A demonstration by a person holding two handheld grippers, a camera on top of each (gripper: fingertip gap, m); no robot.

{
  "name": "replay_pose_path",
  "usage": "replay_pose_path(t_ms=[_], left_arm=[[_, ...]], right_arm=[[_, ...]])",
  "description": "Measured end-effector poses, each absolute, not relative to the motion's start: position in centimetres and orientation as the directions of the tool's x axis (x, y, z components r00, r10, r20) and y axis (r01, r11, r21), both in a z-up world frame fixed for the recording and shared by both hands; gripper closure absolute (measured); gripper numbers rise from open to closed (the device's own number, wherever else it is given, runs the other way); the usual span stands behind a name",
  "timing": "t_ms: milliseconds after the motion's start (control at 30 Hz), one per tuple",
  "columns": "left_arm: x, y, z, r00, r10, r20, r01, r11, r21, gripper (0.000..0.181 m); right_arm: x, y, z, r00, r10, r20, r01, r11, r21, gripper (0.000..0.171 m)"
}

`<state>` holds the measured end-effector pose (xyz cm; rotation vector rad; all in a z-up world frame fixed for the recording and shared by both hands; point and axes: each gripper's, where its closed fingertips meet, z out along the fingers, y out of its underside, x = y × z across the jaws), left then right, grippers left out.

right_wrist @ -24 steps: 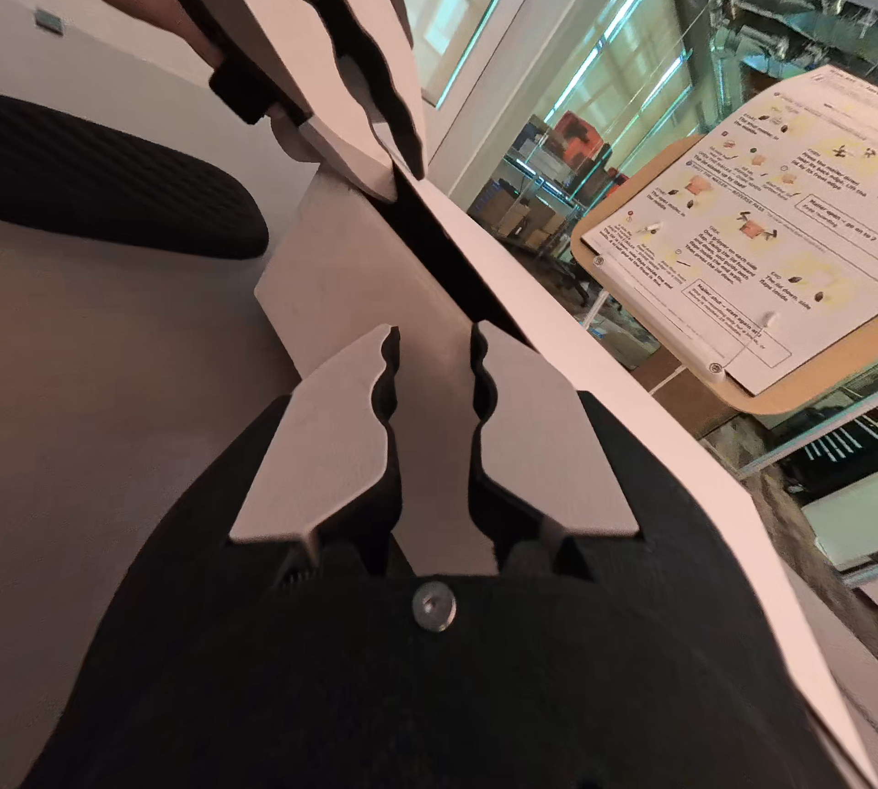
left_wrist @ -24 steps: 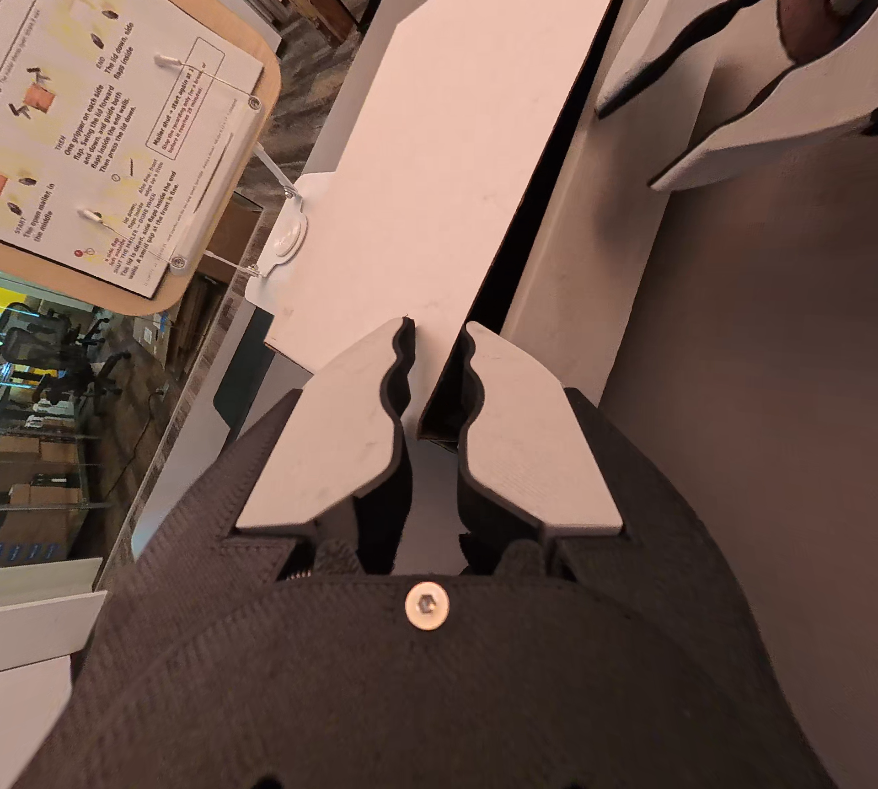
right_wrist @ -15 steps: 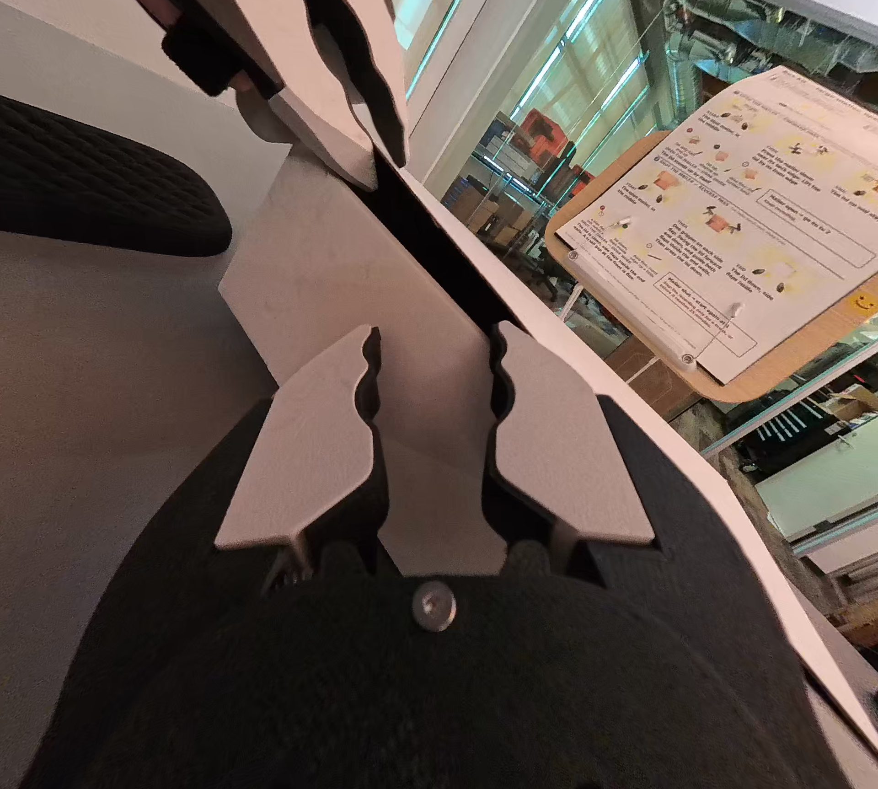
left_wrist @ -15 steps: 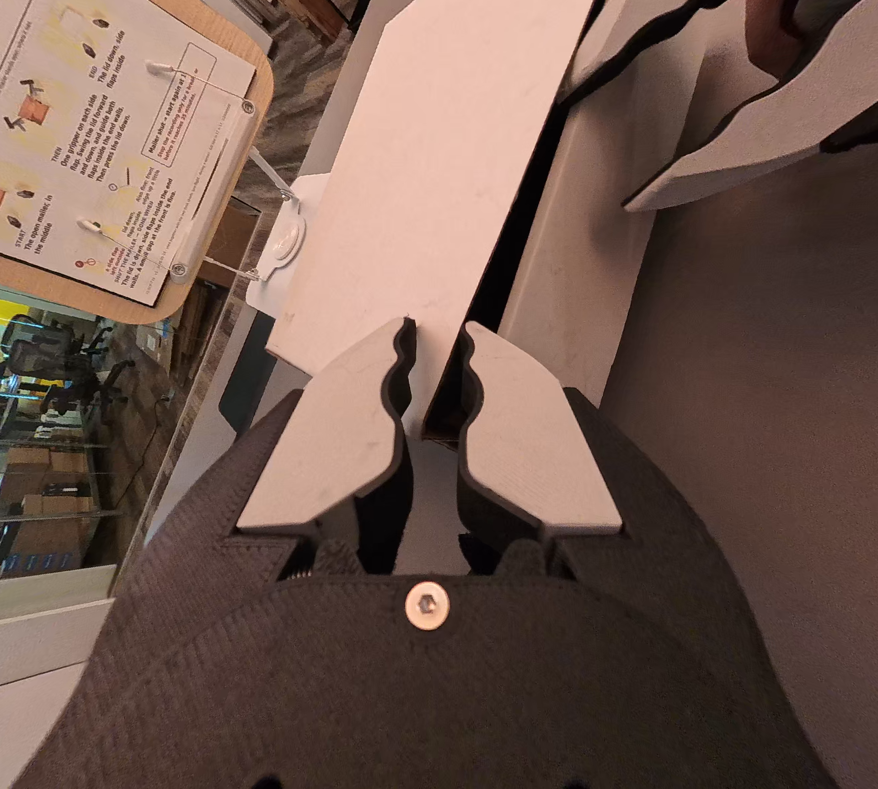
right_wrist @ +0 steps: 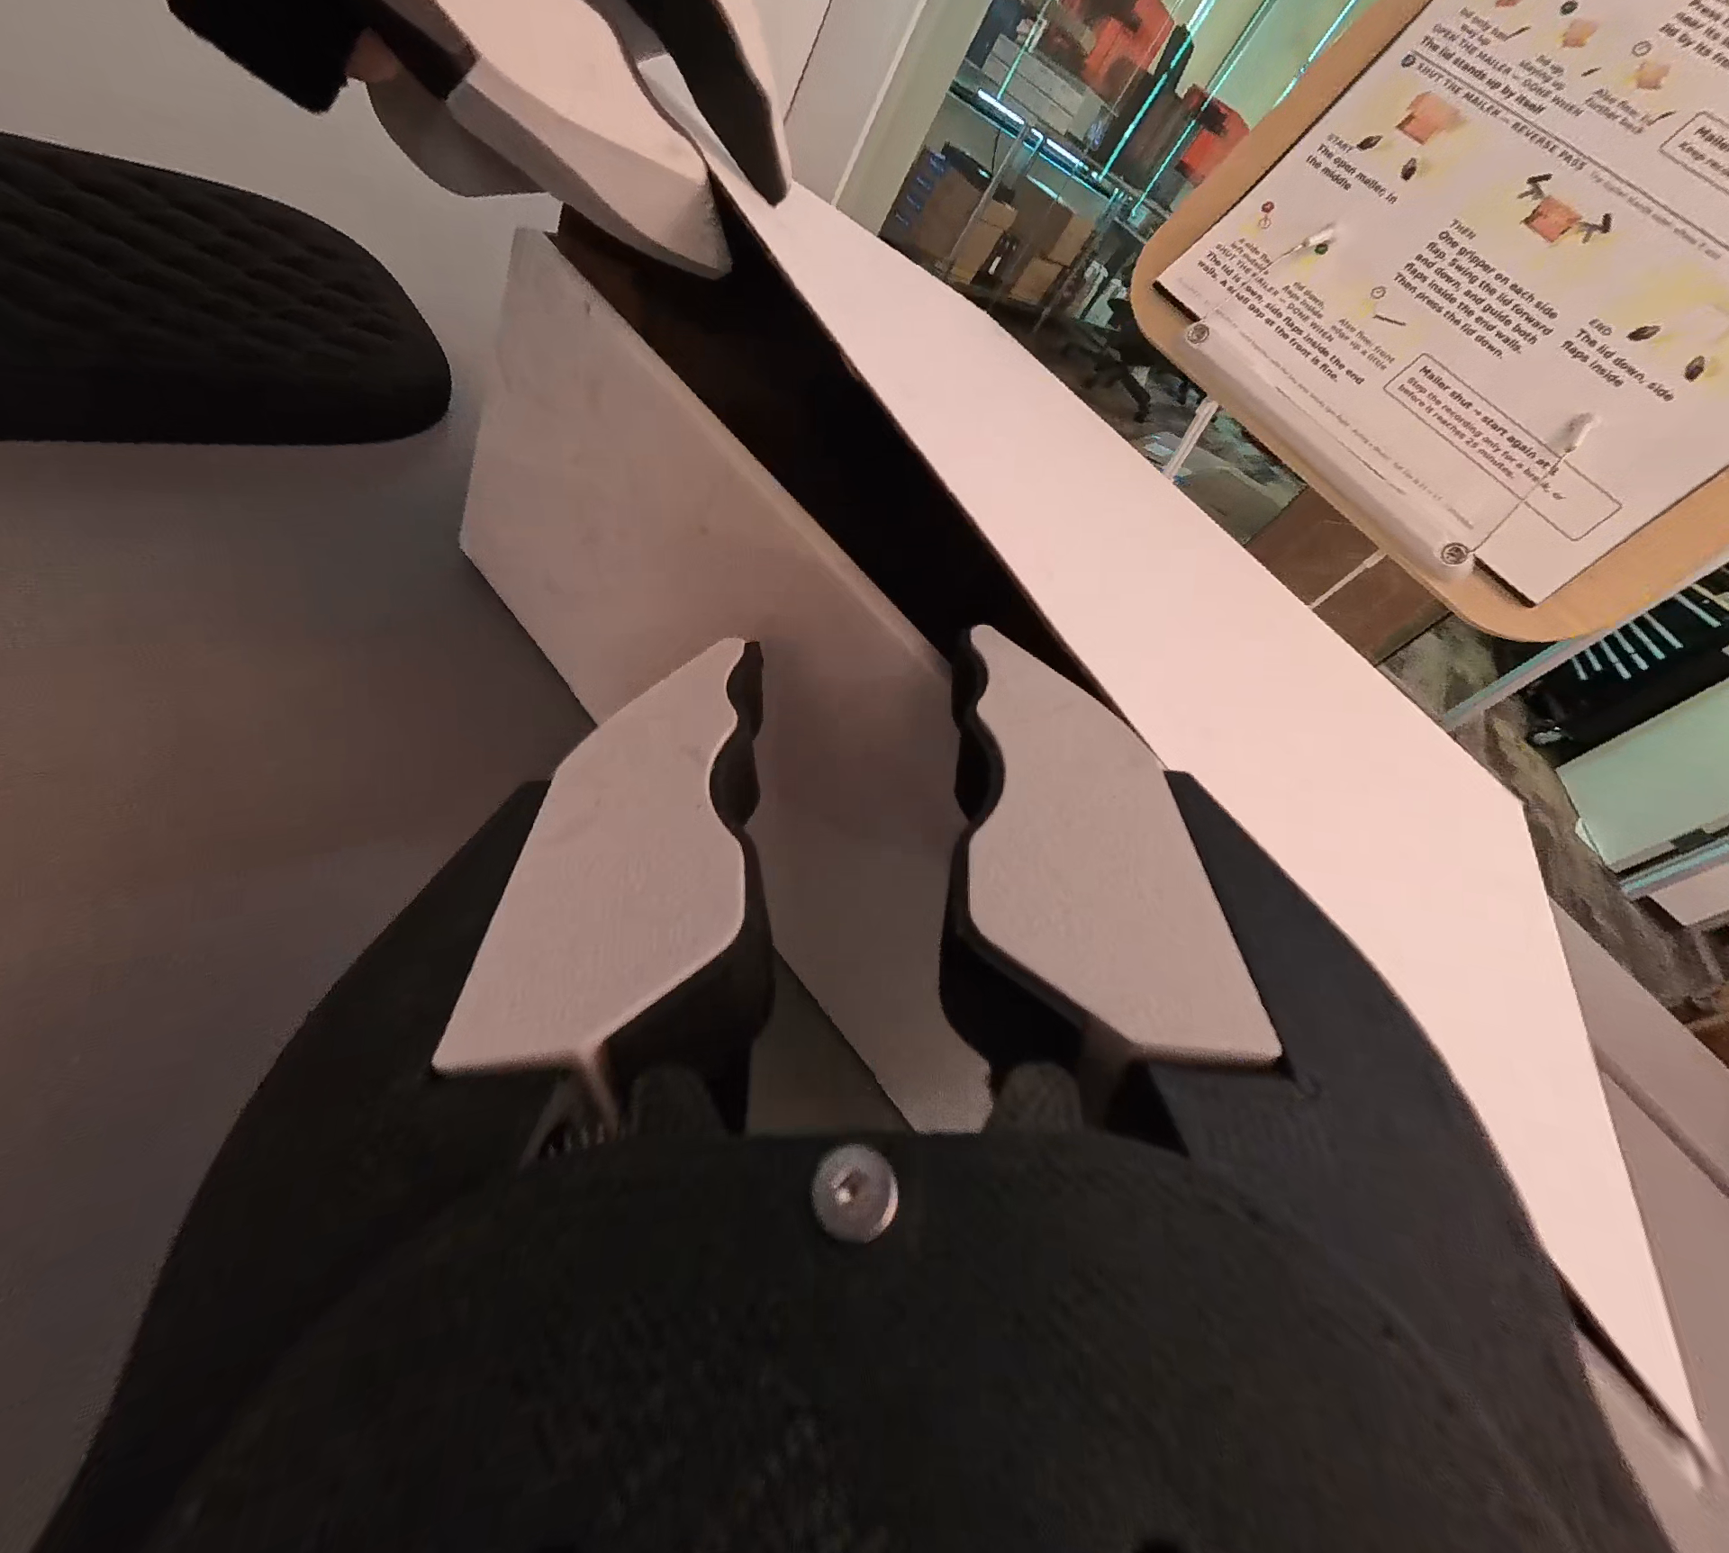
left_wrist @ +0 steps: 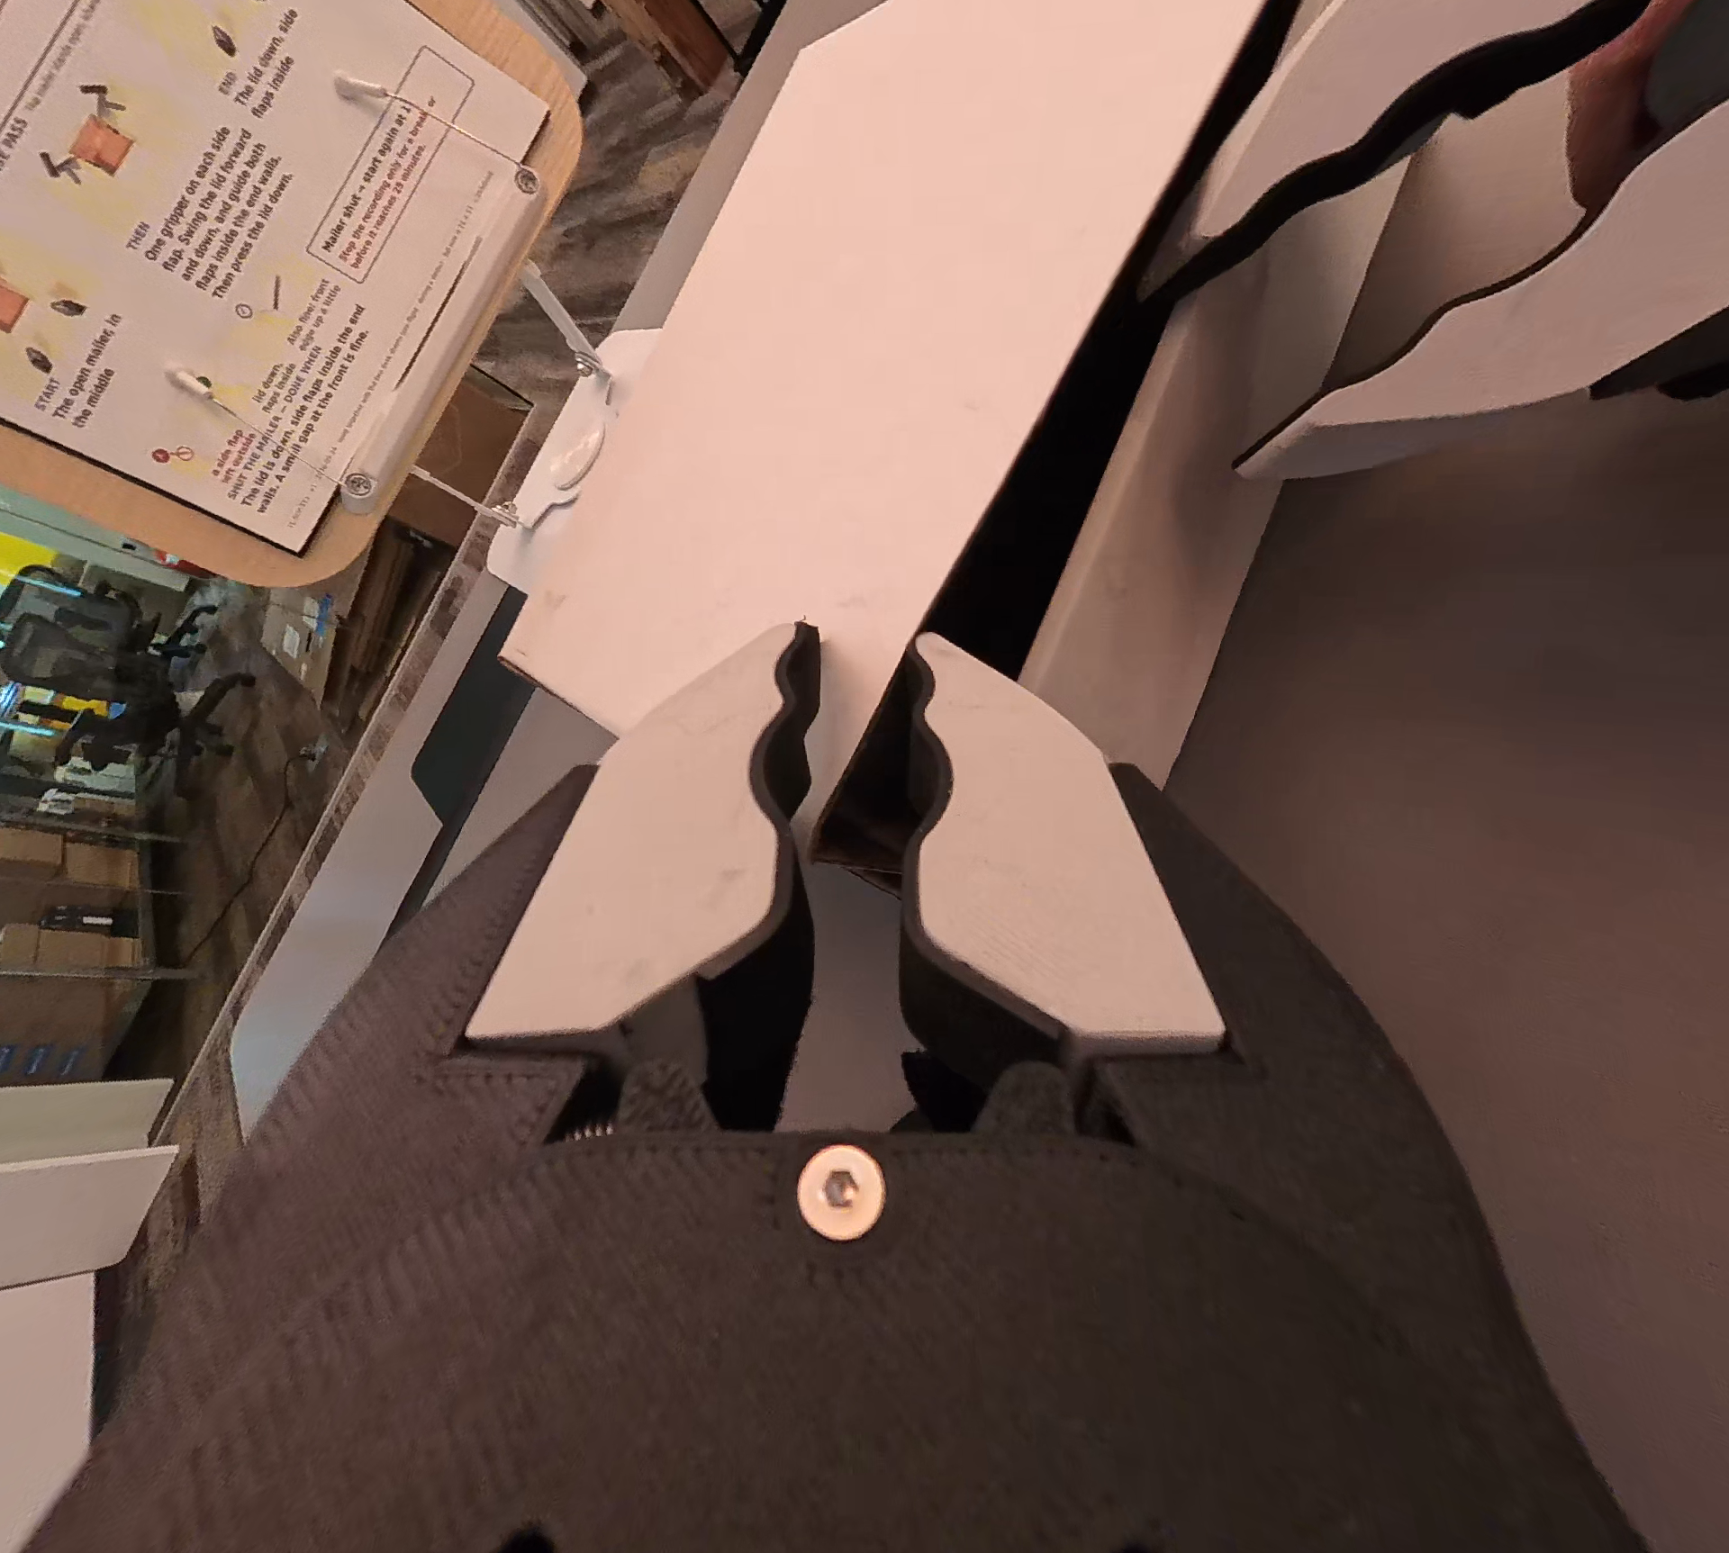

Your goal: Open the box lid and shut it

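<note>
A white cardboard box lies on the grey table. Its lid [left_wrist: 889,273] is raised a little, with a dark gap above the front wall [left_wrist: 1113,535]. My left gripper [left_wrist: 863,648] is shut on the lid's near corner edge. In the right wrist view it [right_wrist: 744,222] pinches the far corner of the lid [right_wrist: 1123,573]. My right gripper [right_wrist: 856,648] is open, and its fingers straddle the front wall [right_wrist: 655,479] near its own end without gripping it. It also shows at the upper right of the left wrist view [left_wrist: 1207,376].
An instruction sheet on a wooden board [left_wrist: 234,199] stands on a wire stand just beyond the box; it also shows in the right wrist view [right_wrist: 1497,245]. A black mesh cushion [right_wrist: 187,292] lies on the grey table [right_wrist: 187,666] beyond the box's far end.
My right gripper's jaws have spread apart and let go of the box's edge. My left gripper stays clamped on the lid corner, and the lid stays slightly raised.
</note>
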<state>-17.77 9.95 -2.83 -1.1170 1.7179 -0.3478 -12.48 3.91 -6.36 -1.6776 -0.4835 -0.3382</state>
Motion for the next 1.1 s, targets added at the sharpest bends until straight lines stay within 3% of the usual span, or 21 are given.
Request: replay_pose_path(t_ms=[33,133,633,1100], left_arm=[[-17.8,10.1,-2.4,-0.031,-0.806,-0.591,-0.499,0.525,-0.690,0.166],[-18.1,10.3,-0.3,0.020,-0.836,-0.548,-0.440,0.485,-0.756,0.168],[-16.2,13.0,6.1,-0.018,-0.848,-0.530,-0.481,0.472,-0.739,0.173],[-12.4,18.7,12.8,-0.071,-0.980,-0.186,-0.507,0.196,-0.839,0.172]], right_arm=[[-12.4,3.9,-6.4,0.864,0.119,0.489,0.502,-0.122,-0.856,0.131],[-12.4,3.9,-6.4,0.859,0.119,0.499,0.511,-0.123,-0.851,0.133],[-12.5,4.0,-6.4,0.881,0.136,0.454,0.470,-0.134,-0.872,0.131],[-12.5,4.0,-6.3,0.889,0.174,0.423,0.449,-0.153,-0.880,0.132]])
